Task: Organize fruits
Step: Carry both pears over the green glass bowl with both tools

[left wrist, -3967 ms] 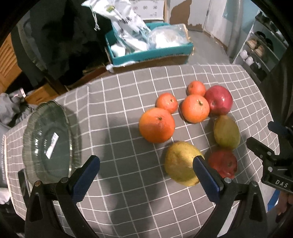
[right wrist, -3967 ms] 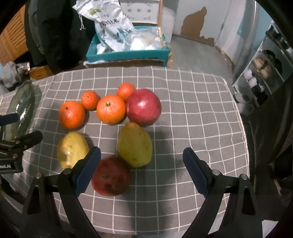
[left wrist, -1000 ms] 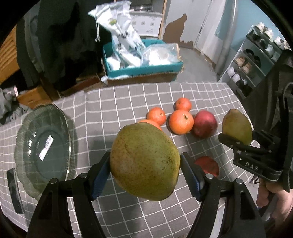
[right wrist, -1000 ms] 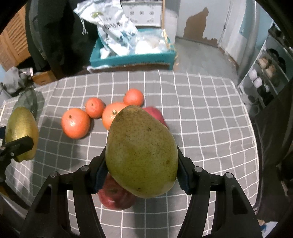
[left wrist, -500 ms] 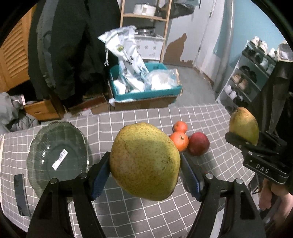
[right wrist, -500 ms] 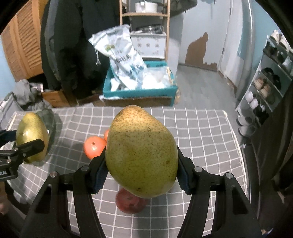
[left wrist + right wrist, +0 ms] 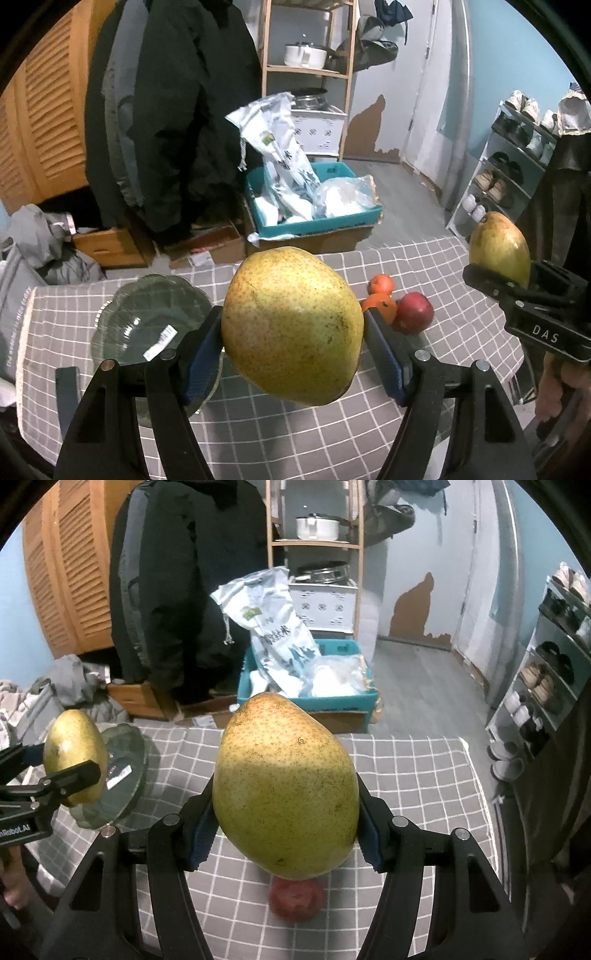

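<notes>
Left wrist view shows a fat yellow-green pear (image 7: 291,325) with tiny brown dots, squeezed tight between the blue pads (image 7: 201,354) of the left gripper (image 7: 291,354) and held up in the air above the table (image 7: 443,269). It fills the middle and hides much of the checked gray cloth behind it. At 9 o'clock from it sits a glass plate (image 7: 147,314) with a white sticker. At 3 o'clock, poking out from behind it, are two oranges (image 7: 380,295) touching each other and a red apple (image 7: 413,312) just beside them. Far over at 3 o'clock the right gripper (image 7: 517,291) holds a second pear (image 7: 498,247), greener and thinner, stem end up. Right wrist view shows that second pear (image 7: 286,794) up close, yellow on top and green below, with a small brown mark, pinched tight by the right gripper (image 7: 286,830). Under it, at 6 o'clock, a red apple (image 7: 295,901) peeks out on the cloth. At 9 o'clock the left gripper (image 7: 66,775) holds the first pear (image 7: 74,753) in front of the plate (image 7: 125,779). Beyond the table stands a teal box (image 7: 306,701) with white bags (image 7: 273,635) and a dark coat (image 7: 177,590).
</notes>
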`<control>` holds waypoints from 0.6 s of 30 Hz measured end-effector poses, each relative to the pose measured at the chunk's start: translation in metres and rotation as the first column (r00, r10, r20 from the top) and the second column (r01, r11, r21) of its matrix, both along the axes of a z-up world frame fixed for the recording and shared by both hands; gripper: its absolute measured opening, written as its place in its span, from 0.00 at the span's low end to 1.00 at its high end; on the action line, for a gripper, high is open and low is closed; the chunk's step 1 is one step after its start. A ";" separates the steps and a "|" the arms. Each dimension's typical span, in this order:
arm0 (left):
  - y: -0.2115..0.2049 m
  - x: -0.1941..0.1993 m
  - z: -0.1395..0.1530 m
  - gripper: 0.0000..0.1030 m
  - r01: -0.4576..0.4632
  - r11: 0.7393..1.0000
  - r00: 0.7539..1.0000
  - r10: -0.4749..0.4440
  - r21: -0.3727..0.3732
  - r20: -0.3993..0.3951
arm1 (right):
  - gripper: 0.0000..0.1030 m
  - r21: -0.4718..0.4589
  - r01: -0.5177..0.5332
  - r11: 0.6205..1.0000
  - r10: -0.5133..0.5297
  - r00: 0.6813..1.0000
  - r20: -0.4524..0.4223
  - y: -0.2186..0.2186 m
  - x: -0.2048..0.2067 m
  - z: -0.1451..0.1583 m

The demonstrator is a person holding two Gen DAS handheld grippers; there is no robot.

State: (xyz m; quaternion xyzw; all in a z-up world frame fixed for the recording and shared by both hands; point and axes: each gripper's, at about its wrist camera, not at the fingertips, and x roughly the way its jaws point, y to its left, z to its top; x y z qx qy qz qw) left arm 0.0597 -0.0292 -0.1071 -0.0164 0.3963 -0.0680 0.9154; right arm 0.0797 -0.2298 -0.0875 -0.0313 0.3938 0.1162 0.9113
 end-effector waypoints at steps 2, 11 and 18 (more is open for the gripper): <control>0.006 -0.002 0.002 0.74 -0.008 1.000 1.000 0.008 -0.002 0.005 | 0.62 0.004 -0.010 1.000 0.010 1.000 0.002 0.006 0.001 0.001; 0.043 -0.003 0.001 0.74 -0.076 0.997 0.997 0.076 -0.017 0.002 | 0.62 0.013 -0.061 0.998 0.061 0.998 -0.008 0.042 0.009 0.001; 0.077 -0.003 -0.003 0.74 -0.141 0.990 0.990 0.140 -0.019 -0.005 | 0.62 0.022 -0.105 0.994 0.105 0.994 -0.025 0.079 0.020 -0.002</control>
